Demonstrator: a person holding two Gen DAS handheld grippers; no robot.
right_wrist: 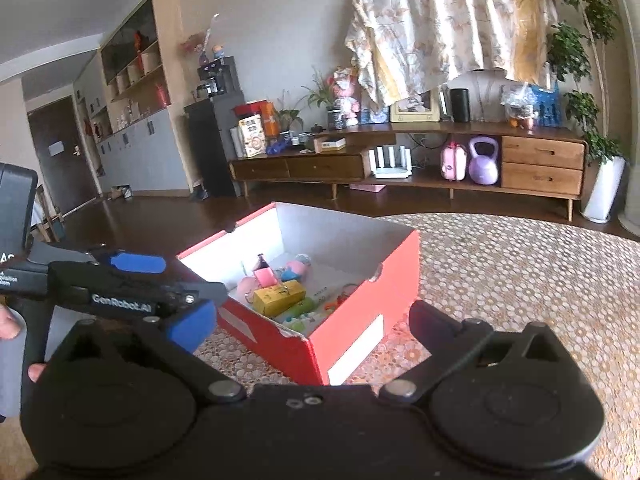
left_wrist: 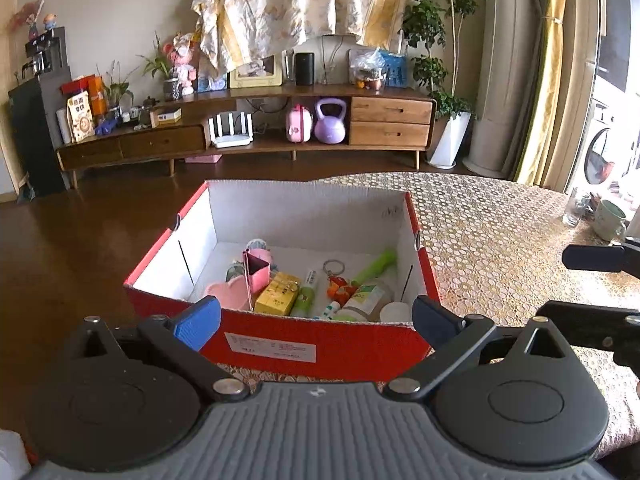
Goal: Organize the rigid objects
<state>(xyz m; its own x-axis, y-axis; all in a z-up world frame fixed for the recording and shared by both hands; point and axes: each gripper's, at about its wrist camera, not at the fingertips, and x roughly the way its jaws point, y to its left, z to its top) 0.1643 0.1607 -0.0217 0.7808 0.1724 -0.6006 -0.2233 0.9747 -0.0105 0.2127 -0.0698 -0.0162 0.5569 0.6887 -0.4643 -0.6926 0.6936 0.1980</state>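
Observation:
A red cardboard box [left_wrist: 280, 350] with a white inside stands on the table; it also shows in the right wrist view [right_wrist: 360, 316]. Inside lie a yellow carton [left_wrist: 278, 294], a pink holder [left_wrist: 256, 270], a green-capped tube [left_wrist: 306, 294], a keyring [left_wrist: 334, 270], a green bottle [left_wrist: 370, 292] and a white cap [left_wrist: 394, 312]. My left gripper [left_wrist: 316, 318] is open and empty, just in front of the box's near wall. My right gripper [right_wrist: 312, 324] is open and empty, at the box's near corner. The left gripper's body [right_wrist: 120, 292] shows to its left.
The table carries a gold patterned cloth [left_wrist: 500, 248]. A mug [left_wrist: 608, 220] and a glass [left_wrist: 574, 210] stand at its far right edge. Beyond the table are a dark wood floor and a long low cabinet [left_wrist: 248, 120].

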